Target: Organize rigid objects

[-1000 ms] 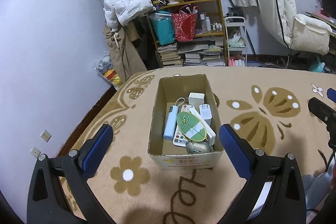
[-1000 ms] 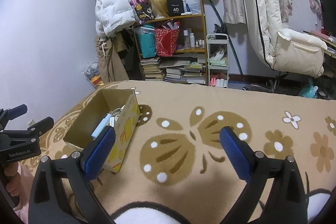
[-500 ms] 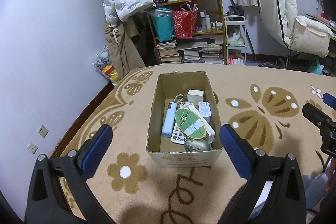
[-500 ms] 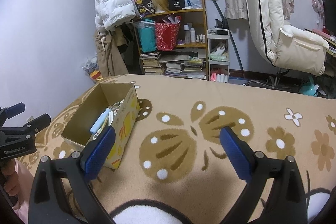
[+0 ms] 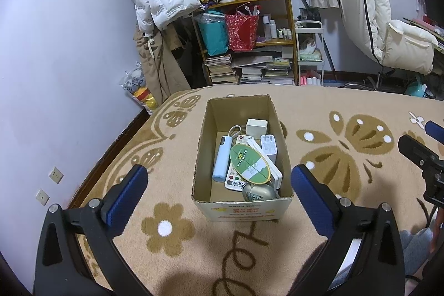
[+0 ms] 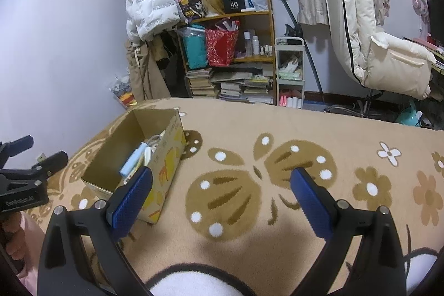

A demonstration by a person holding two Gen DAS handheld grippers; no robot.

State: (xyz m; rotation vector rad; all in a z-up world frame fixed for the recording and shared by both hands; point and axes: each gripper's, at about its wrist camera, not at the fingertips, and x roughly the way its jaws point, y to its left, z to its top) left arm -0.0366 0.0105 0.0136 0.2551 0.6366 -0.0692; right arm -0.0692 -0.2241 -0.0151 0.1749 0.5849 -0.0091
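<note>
The cardboard box (image 5: 242, 157) sits on the patterned rug (image 5: 333, 113), holding a blue power bank (image 5: 221, 159), chargers, a remote and a green oval tin (image 5: 249, 159). Nothing rigid lies loose on the visible rug, so this fits either emptying ahead or packing finished. The left hand-held gripper (image 5: 219, 178) hovers near the box with its jaws apart, empty; the right hand-held gripper (image 6: 222, 182) hangs to its right, likewise spread.
</note>
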